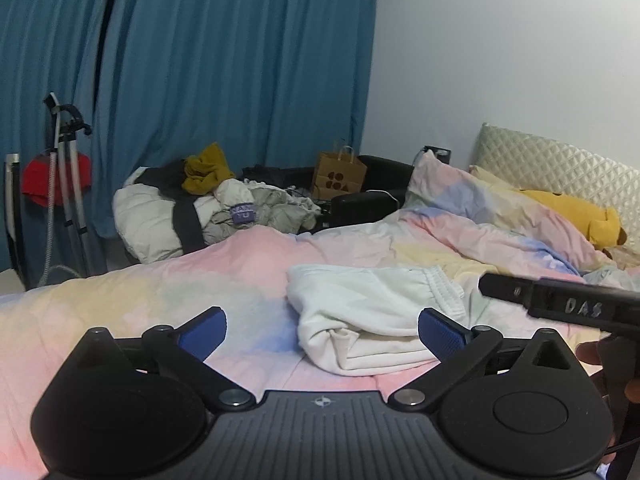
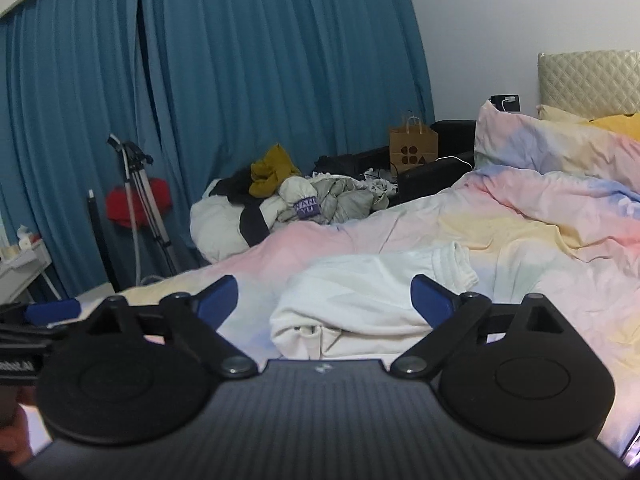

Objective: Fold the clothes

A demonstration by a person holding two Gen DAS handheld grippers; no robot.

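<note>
A white garment (image 1: 368,316) lies folded in a bundle on the pastel duvet (image 1: 200,288); its elastic waistband faces right. It also shows in the right wrist view (image 2: 360,304). My left gripper (image 1: 322,334) is open and empty, just short of the garment's near left edge. My right gripper (image 2: 324,300) is open and empty, held just above the garment's near side. The right gripper's body (image 1: 560,300) enters the left wrist view from the right. A blue pad of the left gripper (image 2: 52,310) shows at the left edge of the right wrist view.
A pile of unfolded clothes (image 1: 208,204) sits beyond the far edge of the bed, with a mustard piece on top. A paper bag (image 1: 338,178), a black box (image 1: 368,200), a tripod (image 1: 68,184), blue curtains, a yellow plush toy (image 1: 576,216) and a quilted headboard (image 1: 560,168) surround the bed.
</note>
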